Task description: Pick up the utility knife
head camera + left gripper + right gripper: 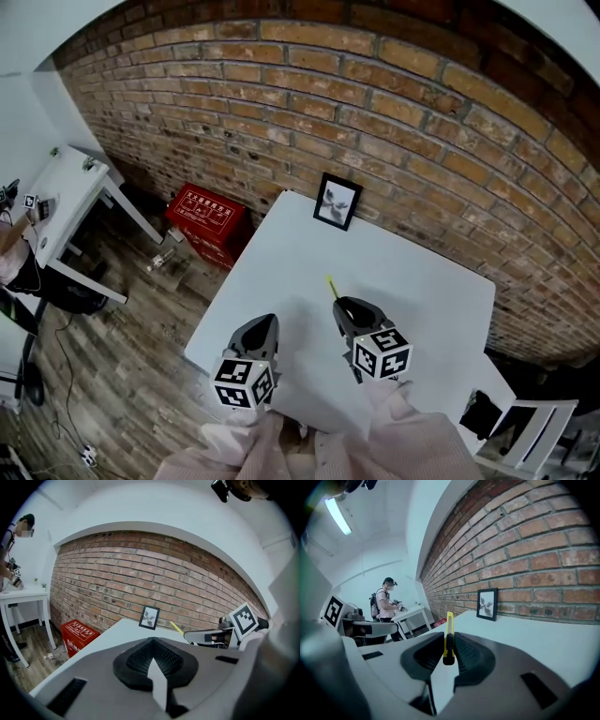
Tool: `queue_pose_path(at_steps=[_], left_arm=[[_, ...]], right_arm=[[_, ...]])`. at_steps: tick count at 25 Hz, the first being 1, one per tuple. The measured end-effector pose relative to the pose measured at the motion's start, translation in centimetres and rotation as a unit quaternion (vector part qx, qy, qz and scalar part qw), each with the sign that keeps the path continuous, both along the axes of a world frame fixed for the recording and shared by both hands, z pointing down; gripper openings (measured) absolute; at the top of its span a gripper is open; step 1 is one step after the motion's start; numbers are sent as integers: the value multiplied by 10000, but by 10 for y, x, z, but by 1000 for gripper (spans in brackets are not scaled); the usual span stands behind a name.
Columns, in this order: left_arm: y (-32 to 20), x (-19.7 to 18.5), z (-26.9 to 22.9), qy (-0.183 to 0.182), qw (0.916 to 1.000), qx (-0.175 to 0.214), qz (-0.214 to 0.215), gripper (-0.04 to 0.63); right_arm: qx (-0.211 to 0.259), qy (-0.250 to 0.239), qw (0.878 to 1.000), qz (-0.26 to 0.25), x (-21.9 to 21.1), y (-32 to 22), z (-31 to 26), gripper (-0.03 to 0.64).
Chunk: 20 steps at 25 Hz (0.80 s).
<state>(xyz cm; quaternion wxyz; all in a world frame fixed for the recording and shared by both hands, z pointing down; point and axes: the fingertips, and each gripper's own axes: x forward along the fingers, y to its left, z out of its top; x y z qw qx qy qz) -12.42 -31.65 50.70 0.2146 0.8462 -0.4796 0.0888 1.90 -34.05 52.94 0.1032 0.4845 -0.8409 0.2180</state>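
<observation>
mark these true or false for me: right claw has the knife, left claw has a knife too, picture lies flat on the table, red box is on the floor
1. The right claw is clamped on a slim yellow utility knife. True.
2. The left claw holds a knife too. False: it is shut with nothing between its jaws.
3. The black-framed picture lies flat on the white table. False: it stands upright at the table's far edge, by the red brick wall.
4. A red box sits on the wooden floor beside the table. True.
</observation>
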Motion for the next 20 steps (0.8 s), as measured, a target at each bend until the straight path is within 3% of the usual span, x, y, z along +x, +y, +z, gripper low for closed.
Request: queue_pose_path(at_steps=[9, 20], left_arm=[[7, -5, -38, 44, 9989, 465, 58, -6], [17, -16, -86, -11, 9941, 1082, -48, -6]], right_arm=[[536, -559, 9966, 266, 14, 23, -45, 67], [1259, -899, 9869, 449, 41, 51, -100, 67]])
